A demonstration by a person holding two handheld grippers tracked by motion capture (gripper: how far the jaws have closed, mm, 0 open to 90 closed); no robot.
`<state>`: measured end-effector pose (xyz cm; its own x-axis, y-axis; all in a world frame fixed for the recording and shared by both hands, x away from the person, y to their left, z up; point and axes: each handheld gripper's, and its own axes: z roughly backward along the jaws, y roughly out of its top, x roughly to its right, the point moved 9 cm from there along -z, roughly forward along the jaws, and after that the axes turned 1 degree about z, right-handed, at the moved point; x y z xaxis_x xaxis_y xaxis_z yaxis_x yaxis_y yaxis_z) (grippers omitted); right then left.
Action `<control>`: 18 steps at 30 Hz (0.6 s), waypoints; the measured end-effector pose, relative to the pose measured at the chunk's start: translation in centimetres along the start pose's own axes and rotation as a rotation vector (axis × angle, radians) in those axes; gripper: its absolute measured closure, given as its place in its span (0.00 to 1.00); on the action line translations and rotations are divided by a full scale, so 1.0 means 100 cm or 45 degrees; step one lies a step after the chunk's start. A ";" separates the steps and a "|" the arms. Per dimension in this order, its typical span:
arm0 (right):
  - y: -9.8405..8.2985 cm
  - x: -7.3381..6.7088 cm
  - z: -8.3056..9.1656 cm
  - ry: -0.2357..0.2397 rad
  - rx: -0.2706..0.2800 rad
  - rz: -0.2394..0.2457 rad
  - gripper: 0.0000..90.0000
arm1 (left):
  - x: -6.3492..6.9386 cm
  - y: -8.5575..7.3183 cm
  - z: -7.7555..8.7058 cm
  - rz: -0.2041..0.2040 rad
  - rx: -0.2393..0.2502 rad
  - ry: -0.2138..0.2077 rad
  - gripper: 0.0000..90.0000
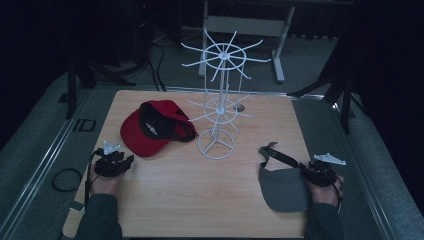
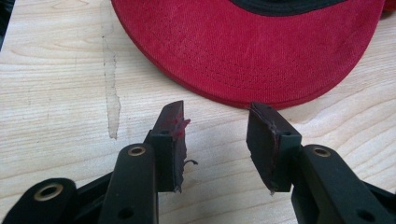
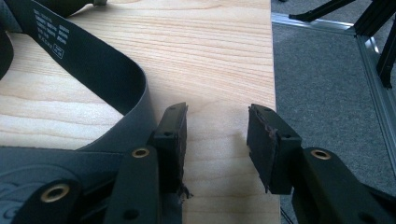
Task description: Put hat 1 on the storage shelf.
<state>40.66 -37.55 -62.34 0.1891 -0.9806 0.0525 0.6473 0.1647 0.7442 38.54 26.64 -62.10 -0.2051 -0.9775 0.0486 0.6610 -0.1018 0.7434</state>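
While the left hand-held gripper [image 2: 215, 140] is hovering with jaws apart and empty just short of the red cap's [image 1: 150, 127] brim, the right hand-held gripper [image 3: 217, 144] is gaping empty beside the grey visor [image 1: 282, 187] near the bench's [image 1: 200, 200] right edge.

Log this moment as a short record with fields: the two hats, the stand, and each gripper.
red cap: upside down on the table, left of the stand
grey visor: flat near the table's right edge, strap toward the stand
white wire stand: upright at mid-table, no hat on its hooks
left gripper: open, nothing held, fingers just short of the cap's brim
right gripper: open, nothing held, beside the visor's strap
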 end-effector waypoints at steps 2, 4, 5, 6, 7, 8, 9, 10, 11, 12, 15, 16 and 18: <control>0.000 0.000 0.000 -0.001 0.001 0.008 0.66 | 0.001 0.000 0.000 0.008 0.003 -0.008 0.64; 0.000 -0.001 0.000 0.000 0.004 0.014 0.66 | 0.001 0.000 0.000 0.011 0.003 -0.014 0.64; 0.000 -0.001 0.000 0.000 0.003 0.015 0.66 | 0.002 0.001 0.000 0.017 0.006 -0.021 0.64; 0.000 -0.001 0.000 0.000 0.004 0.016 0.67 | 0.002 0.001 0.000 0.020 0.010 -0.023 0.64; 0.000 -0.001 0.000 0.000 0.004 0.016 0.67 | 0.002 0.001 0.000 0.020 0.010 -0.023 0.64; 0.000 -0.001 0.000 0.000 0.003 0.016 0.67 | 0.002 0.002 0.000 0.023 0.013 -0.023 0.64; 0.000 -0.001 0.000 0.001 0.004 0.019 0.67 | 0.002 0.002 0.000 0.022 0.012 -0.023 0.64; 0.000 -0.001 0.000 0.002 0.004 0.019 0.67 | 0.001 0.002 0.000 0.020 0.012 -0.021 0.64; 0.000 -0.001 0.000 0.004 0.004 0.018 0.67 | 0.001 0.002 0.000 0.018 0.010 -0.016 0.64; 0.000 -0.001 0.000 0.005 0.003 0.015 0.67 | 0.001 0.002 -0.001 0.017 0.008 -0.014 0.64; 0.000 -0.001 0.000 0.006 0.003 0.015 0.67 | -0.001 0.002 -0.002 0.016 0.007 -0.010 0.64; 0.000 -0.001 0.000 0.007 0.003 0.015 0.67 | -0.001 0.002 -0.002 0.014 0.004 -0.011 0.64; 0.000 -0.001 0.000 0.009 0.002 0.015 0.67 | -0.003 0.002 -0.003 0.015 -0.005 -0.009 0.64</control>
<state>40.66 -37.42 -62.33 0.2020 -0.9778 0.0562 0.6437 0.1758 0.7449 38.94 26.83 -62.18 -0.2026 -0.9773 0.0618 0.6661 -0.0913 0.7403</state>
